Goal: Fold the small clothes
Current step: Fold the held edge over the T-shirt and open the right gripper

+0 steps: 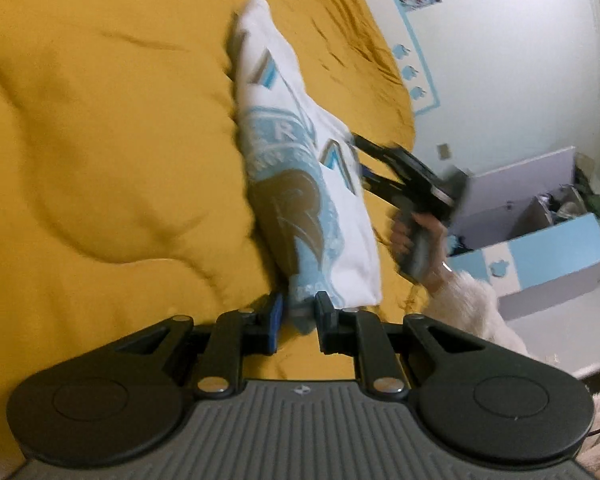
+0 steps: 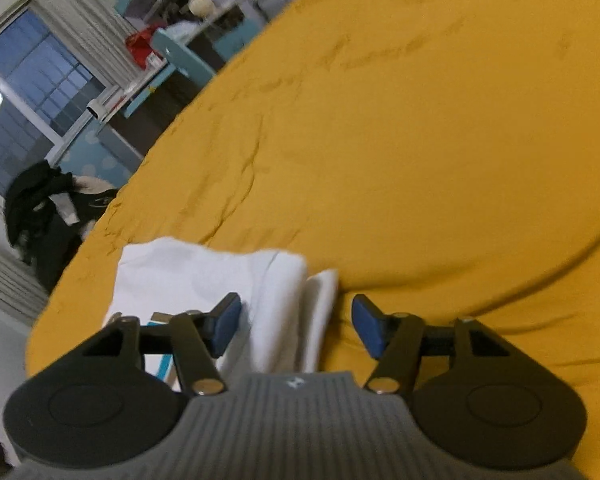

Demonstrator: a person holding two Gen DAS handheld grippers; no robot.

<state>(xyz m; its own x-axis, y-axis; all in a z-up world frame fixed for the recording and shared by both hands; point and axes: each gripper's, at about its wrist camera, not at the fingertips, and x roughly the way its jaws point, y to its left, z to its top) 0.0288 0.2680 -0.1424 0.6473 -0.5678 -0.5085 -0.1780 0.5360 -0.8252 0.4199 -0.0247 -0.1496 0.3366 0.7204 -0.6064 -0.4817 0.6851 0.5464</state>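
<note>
A small white garment (image 1: pixel 300 128) with a light blue and brown print lies folded into a long strip on a mustard yellow bedspread (image 1: pixel 120 140). My left gripper (image 1: pixel 299 320) is shut on the strip's near end, with cloth pinched between the pads. My right gripper (image 1: pixel 360 156), held by a hand (image 1: pixel 416 232), stands at the strip's right edge, near the middle. In the right wrist view the right gripper (image 2: pixel 296 320) is open. A fold of the white garment (image 2: pixel 204 276) lies under and between its blue pads (image 2: pixel 364 324), which do not press on it.
The bedspread (image 2: pixel 420 140) stretches wide to the left and far side. A fluffy white sleeve (image 1: pixel 472 300) is near the bed's right edge. Off the bed stand a blue and white box (image 1: pixel 540 240), a heap of dark clothes (image 2: pixel 48 208) and a window (image 2: pixel 28 80).
</note>
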